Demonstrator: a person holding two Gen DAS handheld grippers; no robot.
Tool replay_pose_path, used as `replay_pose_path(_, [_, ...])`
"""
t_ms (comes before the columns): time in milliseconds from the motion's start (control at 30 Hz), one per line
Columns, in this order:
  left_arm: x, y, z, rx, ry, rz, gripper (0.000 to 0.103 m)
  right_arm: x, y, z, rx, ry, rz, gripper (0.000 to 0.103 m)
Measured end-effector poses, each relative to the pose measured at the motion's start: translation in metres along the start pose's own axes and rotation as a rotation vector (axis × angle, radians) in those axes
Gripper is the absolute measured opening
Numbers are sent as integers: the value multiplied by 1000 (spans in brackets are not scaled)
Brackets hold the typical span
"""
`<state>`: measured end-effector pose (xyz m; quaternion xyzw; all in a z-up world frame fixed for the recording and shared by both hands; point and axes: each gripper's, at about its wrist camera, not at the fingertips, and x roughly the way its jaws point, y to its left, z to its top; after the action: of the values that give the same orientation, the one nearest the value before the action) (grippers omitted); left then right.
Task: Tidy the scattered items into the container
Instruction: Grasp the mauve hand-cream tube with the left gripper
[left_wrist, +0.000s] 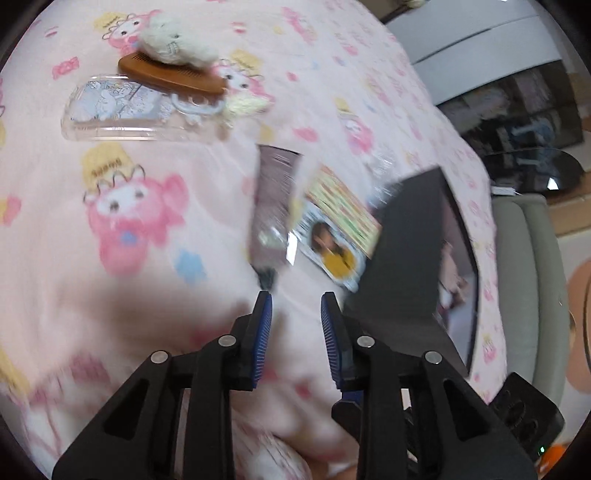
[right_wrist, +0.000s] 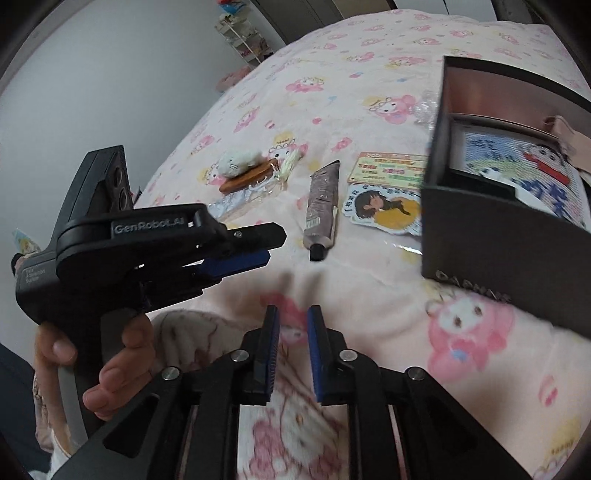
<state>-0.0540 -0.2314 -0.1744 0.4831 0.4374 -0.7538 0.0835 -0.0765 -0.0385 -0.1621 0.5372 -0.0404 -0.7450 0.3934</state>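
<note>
A dark open box (right_wrist: 491, 236) sits on the pink bed at the right, with printed items inside; it also shows in the left wrist view (left_wrist: 410, 251). A grey tube (right_wrist: 322, 206) (left_wrist: 271, 206) lies just ahead of my left gripper (left_wrist: 296, 299), which is open and empty. A sticker card (right_wrist: 386, 192) (left_wrist: 338, 229) lies between tube and box. Farther off are a wooden comb (left_wrist: 171, 75), a white plush (left_wrist: 173, 40) and a clear phone case (left_wrist: 118, 110). My right gripper (right_wrist: 292, 312) is open and empty, above the blanket.
The left gripper body (right_wrist: 147, 240) and the hand holding it fill the left of the right wrist view. The pink cartoon blanket (left_wrist: 147, 221) covers the bed. A grey chair (left_wrist: 528, 280) stands past the bed's right edge.
</note>
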Motion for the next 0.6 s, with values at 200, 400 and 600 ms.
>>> replay_pose_path(200, [39, 8, 33, -24, 50, -1, 45, 60, -4, 35, 33, 66, -21, 28])
replay_pose_path(400, [73, 20, 47, -76, 112, 38, 41, 104, -23, 57, 50, 111, -41, 29])
replay_pose_path(600, [55, 6, 30, -6, 78, 99, 36, 90, -21, 50, 45, 83, -21, 25])
